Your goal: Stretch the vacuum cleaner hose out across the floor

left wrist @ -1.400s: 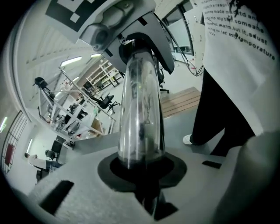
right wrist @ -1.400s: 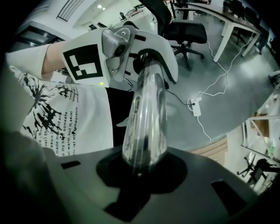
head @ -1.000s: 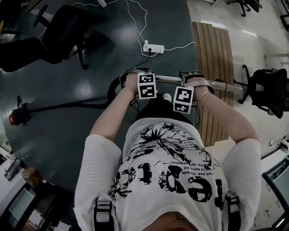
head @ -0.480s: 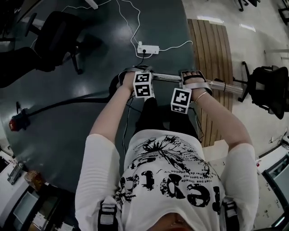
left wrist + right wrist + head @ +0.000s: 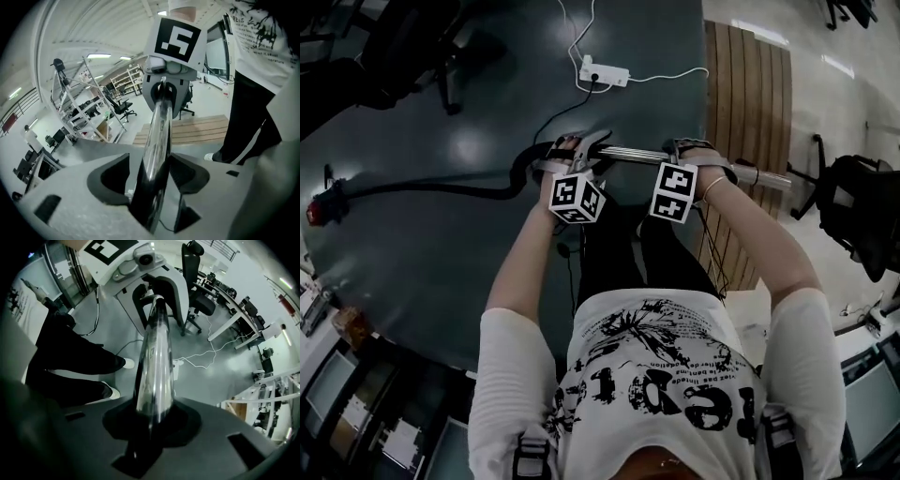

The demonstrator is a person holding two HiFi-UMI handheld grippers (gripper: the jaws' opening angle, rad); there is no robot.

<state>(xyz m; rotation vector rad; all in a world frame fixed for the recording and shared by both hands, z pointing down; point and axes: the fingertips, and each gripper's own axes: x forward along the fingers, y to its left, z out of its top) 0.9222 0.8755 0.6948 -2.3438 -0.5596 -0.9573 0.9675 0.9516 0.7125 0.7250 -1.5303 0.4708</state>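
Note:
A chrome vacuum tube [image 5: 647, 157] lies level just above the dark floor, and a black hose [image 5: 441, 187] runs from its left end to a red vacuum part [image 5: 321, 208] at far left. My left gripper [image 5: 577, 156] straddles the tube's hose end. Its jaws have just been opening, so the tube [image 5: 159, 131] runs between the left gripper's [image 5: 154, 190] pads with a gap on each side. Farther right along the tube, my right gripper [image 5: 698, 155] points down. In its own view the right gripper [image 5: 152, 427] is shut on the tube [image 5: 154, 357].
A white power strip [image 5: 605, 73] with white cables lies on the floor beyond the tube. A wooden slat platform [image 5: 750, 94] sits to the right, with a black office chair [image 5: 853, 202] past it. Another chair [image 5: 403, 47] stands top left. My legs are right behind the grippers.
Both grippers have sunk toward the floor with the tube. The left gripper's cube has tilted and slid back toward me. The hose now runs longer toward the left.

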